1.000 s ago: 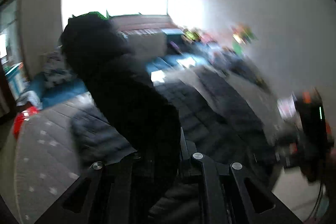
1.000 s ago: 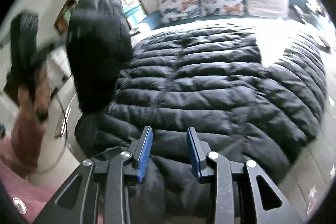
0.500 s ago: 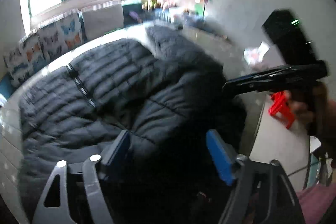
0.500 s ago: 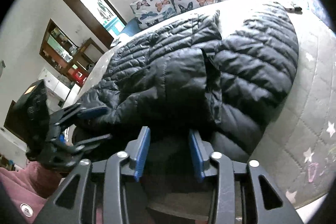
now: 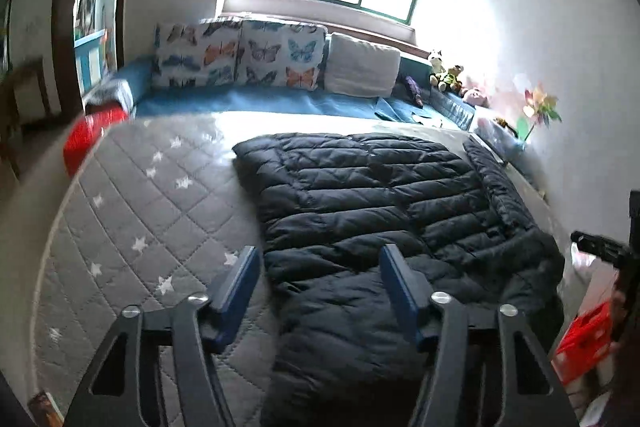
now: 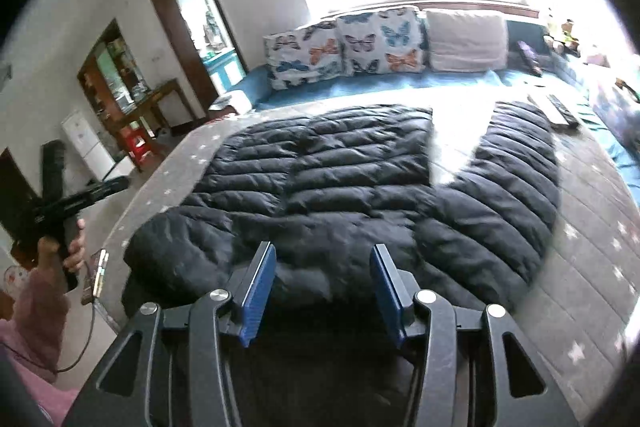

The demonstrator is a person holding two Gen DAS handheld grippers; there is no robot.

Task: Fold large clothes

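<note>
While nothing is being held right now, the black puffer jacket point(image 6: 328, 187) is laid out flat on the grey star-quilted bed point(image 5: 132, 211), its near end hanging over the bed's near edge. One sleeve point(image 6: 516, 167) is still spread out to the right, apart from the body, so only an early fold looks done, if any. Both left tongs point(image 5: 320, 283) and right tongs point(image 6: 320, 291) are spread wide and empty, hovering above the near end. The sleeve tuck and body folds are probably still left.
</note>
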